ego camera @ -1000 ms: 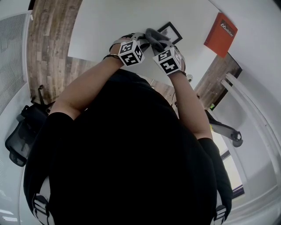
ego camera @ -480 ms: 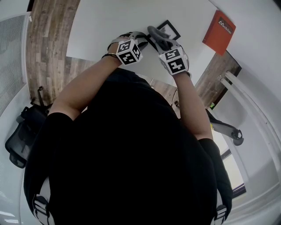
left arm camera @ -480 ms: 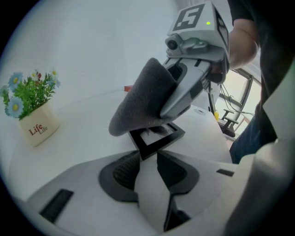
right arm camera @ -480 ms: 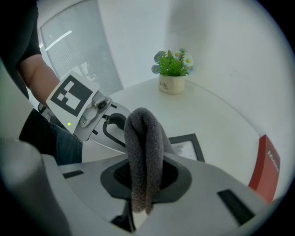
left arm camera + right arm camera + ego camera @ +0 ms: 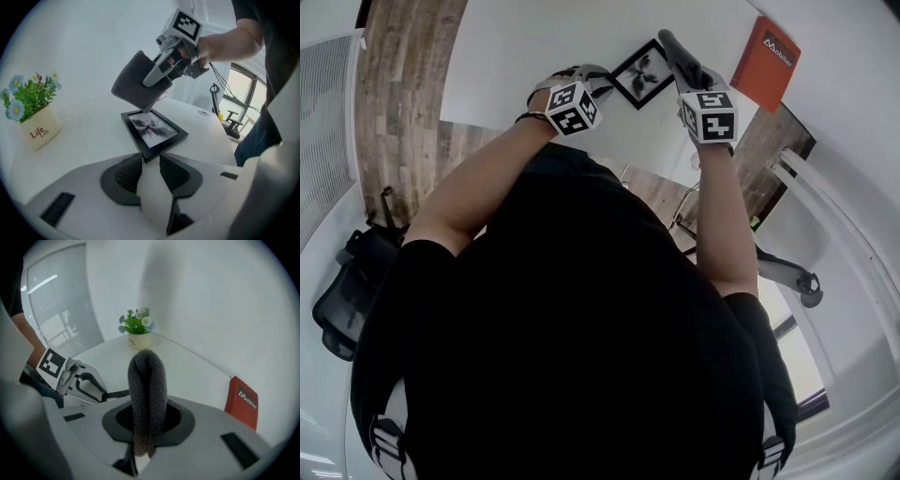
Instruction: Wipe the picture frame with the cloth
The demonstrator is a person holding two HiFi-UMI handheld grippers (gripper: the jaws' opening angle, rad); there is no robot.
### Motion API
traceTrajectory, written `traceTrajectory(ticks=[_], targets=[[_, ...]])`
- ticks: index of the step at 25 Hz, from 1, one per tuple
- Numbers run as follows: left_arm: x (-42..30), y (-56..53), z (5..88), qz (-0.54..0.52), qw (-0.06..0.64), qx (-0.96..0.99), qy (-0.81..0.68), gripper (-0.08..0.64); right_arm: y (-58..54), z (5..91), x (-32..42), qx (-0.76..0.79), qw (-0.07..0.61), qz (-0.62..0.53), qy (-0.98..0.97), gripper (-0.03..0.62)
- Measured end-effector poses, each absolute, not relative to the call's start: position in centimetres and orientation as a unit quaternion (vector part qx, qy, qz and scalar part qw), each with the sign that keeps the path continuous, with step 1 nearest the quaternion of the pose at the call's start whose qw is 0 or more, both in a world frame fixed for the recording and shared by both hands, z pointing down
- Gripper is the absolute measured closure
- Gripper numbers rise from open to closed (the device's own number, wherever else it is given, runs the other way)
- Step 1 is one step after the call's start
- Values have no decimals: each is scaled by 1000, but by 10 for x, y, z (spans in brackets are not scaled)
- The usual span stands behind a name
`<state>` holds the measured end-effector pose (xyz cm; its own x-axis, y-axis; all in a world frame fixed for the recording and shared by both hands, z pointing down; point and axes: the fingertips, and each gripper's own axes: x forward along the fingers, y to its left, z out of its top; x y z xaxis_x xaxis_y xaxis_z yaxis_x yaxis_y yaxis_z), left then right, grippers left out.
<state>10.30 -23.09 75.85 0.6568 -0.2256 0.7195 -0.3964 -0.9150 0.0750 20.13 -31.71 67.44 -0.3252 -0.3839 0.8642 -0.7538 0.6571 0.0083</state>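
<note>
Two grippers, both occupied.

Left gripper (image 5: 149, 158): the jaws stand wide with the near corner of the picture frame (image 5: 153, 131) wedged between them. The pads look to press on the corner's two outer edges. The frame lies flat on the white table (image 5: 84, 136), picture side up.

Right gripper (image 5: 149, 420): the jaws are clamped on a dark grey cloth (image 5: 147, 380), folded double, with the fold standing out past the jaw tips. In the left gripper view the cloth hangs over the frame's far corner. Whether it touches or sits just clear cannot be told.

Handling, by judgement:
- **Frame:** probably light and stiff, and likely to skate on the smooth table under a wipe, so it wants pinning. The glazed front is likely fragile and marks easily. Best held at the black moulding, by a corner or edge, never on the pane.
- **Cloth:** soft and limp, with no shape of its own. A grip across the folded bulk keeps a firm pad forward. Light pressure should be enough.
</note>
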Motion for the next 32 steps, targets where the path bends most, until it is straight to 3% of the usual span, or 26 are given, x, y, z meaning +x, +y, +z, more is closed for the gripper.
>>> traceTrajectory(ticks=[4, 18, 32], targets=[[103, -230, 758, 376, 112, 903, -172, 437, -334, 672, 222, 406, 455, 198, -767, 546], [103, -231, 758, 376, 109, 904, -173, 437, -301, 717, 226, 365, 552, 141, -737, 543], [103, -231, 758, 376, 106, 904, -174, 437, -243, 739, 186, 275, 558, 185, -761, 541]])
